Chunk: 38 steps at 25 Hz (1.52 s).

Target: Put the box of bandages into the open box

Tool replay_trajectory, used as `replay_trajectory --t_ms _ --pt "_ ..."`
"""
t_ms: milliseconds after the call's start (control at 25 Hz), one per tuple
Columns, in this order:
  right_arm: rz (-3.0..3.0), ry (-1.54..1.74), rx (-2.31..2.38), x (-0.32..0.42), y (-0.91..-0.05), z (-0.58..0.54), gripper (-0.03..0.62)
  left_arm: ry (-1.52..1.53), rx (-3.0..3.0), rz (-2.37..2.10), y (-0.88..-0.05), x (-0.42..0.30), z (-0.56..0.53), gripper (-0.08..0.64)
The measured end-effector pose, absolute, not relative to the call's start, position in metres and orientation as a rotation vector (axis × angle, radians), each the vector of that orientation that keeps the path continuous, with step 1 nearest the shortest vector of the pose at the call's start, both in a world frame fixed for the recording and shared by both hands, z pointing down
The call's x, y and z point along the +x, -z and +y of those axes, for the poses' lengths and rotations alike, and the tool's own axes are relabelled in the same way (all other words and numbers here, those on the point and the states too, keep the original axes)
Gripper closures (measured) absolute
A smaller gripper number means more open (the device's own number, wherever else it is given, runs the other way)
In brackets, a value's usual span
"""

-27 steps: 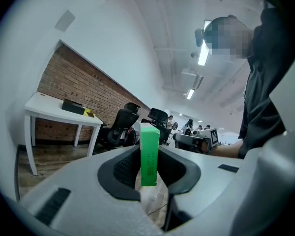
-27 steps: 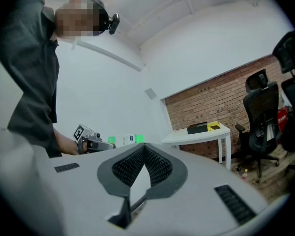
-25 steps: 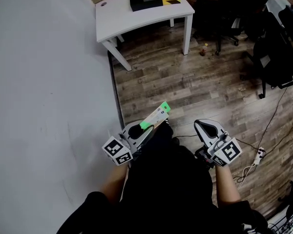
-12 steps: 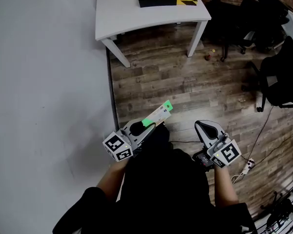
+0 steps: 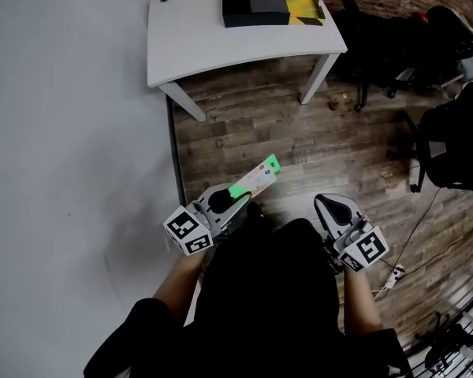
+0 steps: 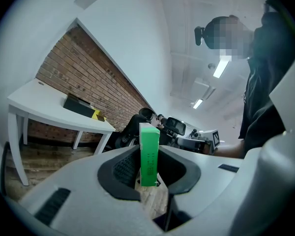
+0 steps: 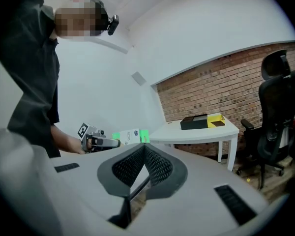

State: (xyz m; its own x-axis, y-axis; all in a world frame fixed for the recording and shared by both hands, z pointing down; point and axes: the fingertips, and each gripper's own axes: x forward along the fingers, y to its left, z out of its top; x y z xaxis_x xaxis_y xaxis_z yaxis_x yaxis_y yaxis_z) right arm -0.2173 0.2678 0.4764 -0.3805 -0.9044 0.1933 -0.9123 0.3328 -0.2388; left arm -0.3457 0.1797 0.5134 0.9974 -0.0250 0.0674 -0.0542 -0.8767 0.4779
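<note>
Inside the left gripper (image 6: 148,167) sits the bandage box (image 6: 149,149), clamped.

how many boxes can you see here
2: the box of bandages clamped in the left gripper, and the open box on the white table. Others could be hidden.

bandage box (image 5: 256,181): rear end buried in left gripper (image 5: 236,199) jaws, print too small to read; open box (image 5: 260,5) inside can't be made out; office chair (image 5: 457,144) clipped by right edge
</note>
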Motion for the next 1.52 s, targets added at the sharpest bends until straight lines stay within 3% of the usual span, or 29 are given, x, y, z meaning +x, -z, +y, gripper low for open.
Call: replay_trajectory --t_ms 480,1120,1520 --pt "-2.591 -0.487 1.704 -0.135 -0.476 0.196 0.586 -0.092 2.643 -0.099 -0.513 -0.270 0.119 0.468" --pt "-2.732 -0.472 1.582 0.038 -0.456 0.098 0.586 -0.117 2.693 -0.269 -0.470 -0.113 0.030 0.468" --pt "-2.757 -0.468 1.603 0.090 -0.455 0.073 0.586 -0.141 2.718 -0.261 -0.461 -0.062 -0.002 0.468"
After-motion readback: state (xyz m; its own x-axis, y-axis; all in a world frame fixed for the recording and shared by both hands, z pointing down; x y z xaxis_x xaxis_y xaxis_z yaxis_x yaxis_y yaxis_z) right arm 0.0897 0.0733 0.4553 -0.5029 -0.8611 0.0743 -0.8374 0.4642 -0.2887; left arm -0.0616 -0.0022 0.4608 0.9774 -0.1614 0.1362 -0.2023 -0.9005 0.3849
